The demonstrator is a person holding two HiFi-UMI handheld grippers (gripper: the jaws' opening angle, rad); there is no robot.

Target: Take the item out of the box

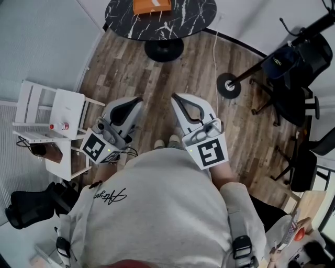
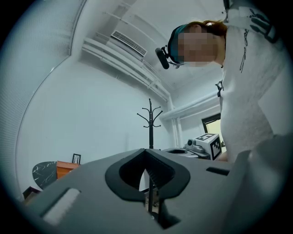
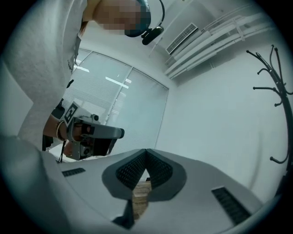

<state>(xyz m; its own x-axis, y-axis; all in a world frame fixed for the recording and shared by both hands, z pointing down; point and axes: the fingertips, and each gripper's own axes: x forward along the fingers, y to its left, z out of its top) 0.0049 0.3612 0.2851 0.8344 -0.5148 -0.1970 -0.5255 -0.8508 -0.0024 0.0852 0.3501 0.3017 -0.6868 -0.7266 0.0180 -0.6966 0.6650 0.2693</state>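
Ahead, an orange box (image 1: pixel 152 6) is lying flat on the round black surface (image 1: pixel 180 21), its long side running left to right; its contents are not showing. Well short of that surface, the left gripper (image 1: pixel 136 100) and right gripper (image 1: pixel 177 97) are keeping their fingers pressed together, holding nothing.

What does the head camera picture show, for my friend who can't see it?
Seen from above, a person in a pale sweatshirt holds the left gripper and right gripper, both shut and empty, side by side over a wooden floor. Ahead stands a round black table with an orange box on it.
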